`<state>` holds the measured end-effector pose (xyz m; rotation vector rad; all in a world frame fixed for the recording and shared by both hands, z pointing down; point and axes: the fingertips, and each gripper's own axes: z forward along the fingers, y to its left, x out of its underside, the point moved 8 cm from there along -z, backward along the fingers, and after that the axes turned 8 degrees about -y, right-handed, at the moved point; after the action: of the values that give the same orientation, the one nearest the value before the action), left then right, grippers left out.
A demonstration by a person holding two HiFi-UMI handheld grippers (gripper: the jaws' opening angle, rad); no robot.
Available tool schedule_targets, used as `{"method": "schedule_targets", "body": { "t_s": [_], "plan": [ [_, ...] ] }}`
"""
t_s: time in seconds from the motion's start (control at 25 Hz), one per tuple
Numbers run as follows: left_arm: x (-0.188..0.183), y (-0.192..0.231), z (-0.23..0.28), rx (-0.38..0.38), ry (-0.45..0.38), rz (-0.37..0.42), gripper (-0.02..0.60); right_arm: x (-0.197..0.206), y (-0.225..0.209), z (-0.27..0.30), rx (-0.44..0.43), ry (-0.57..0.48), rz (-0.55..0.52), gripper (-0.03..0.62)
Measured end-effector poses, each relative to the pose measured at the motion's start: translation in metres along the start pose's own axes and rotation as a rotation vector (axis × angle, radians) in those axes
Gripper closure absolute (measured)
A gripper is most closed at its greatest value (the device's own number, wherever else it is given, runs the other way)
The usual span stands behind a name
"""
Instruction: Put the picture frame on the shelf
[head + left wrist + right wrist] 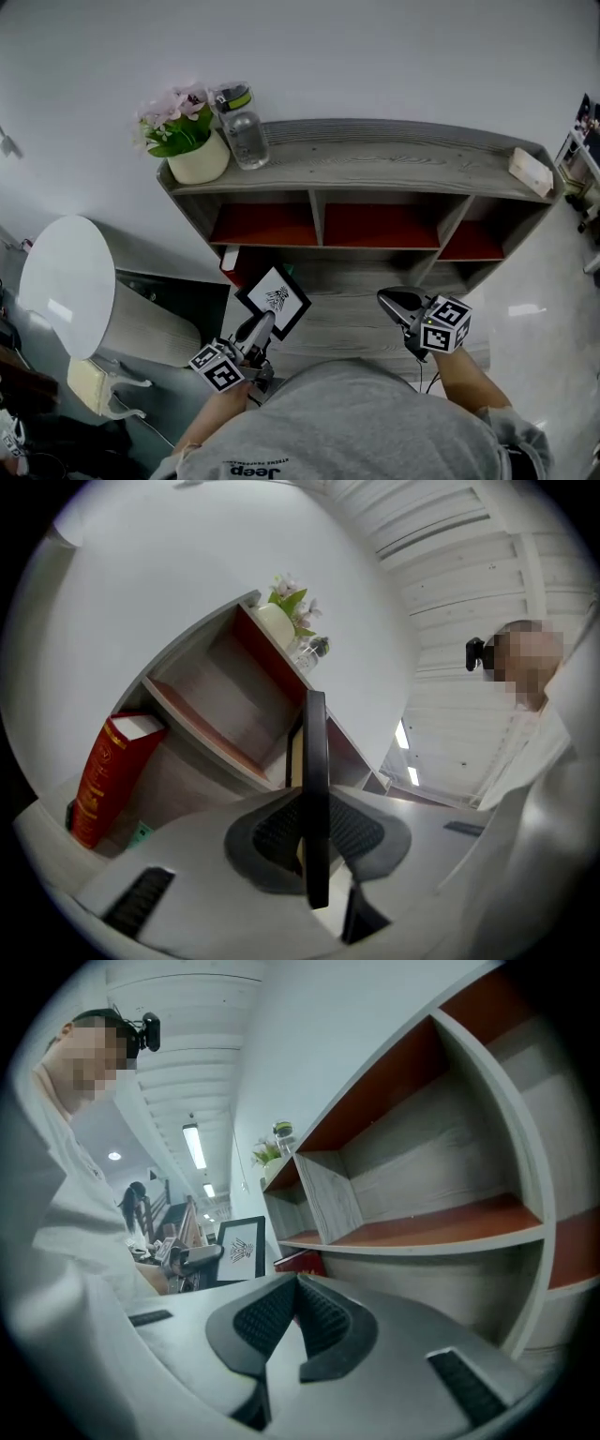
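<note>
Grey shirt (pixel 356 422) fills the bottom of the head view, covering both forearms and the foot of the shelf (pixel 375 161). Just past it, the left gripper (pixel 263 323) has its fingers closed narrow on the near edge of the picture frame (pixel 275 299). The frame hangs in the air, turned like a diamond, in front of the shelf's lower left part and touching no board. In the left gripper view it shows only as a dark edge standing between the two pads, so its face is unseen there. Beyond those fingers a red book (pixel 108 771) leans in a lower compartment; from the head it is mostly hidden behind the frame. The right gripper (pixel 295 1309) has its fingers pressed together on nothing, off to the right of the frame. A flower pot (pixel 192 150) and a bottle (pixel 246 131) stand on the shelf top, well beyond the left fingers.
</note>
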<state>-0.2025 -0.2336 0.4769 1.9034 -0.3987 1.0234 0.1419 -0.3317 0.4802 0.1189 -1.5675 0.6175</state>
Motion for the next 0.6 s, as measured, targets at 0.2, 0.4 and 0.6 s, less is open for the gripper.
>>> {"method": "schedule_targets", "body": {
  "t_s": [0.2,0.4,0.6],
  "plan": [
    [-0.033,0.038,0.008,0.079,0.056,-0.05,0.503,-0.005,0.014,0.045,0.061,-0.011,0.009,0.576],
    [-0.038,0.061,0.013,0.116,0.098,-0.103,0.503,-0.007,0.021,0.077,0.066,-0.002,-0.004,0.575],
    [-0.034,0.061,0.015,0.107,0.079,-0.111,0.503,-0.01,0.023,0.091,0.019,0.027,-0.045,0.576]
  ]
}}
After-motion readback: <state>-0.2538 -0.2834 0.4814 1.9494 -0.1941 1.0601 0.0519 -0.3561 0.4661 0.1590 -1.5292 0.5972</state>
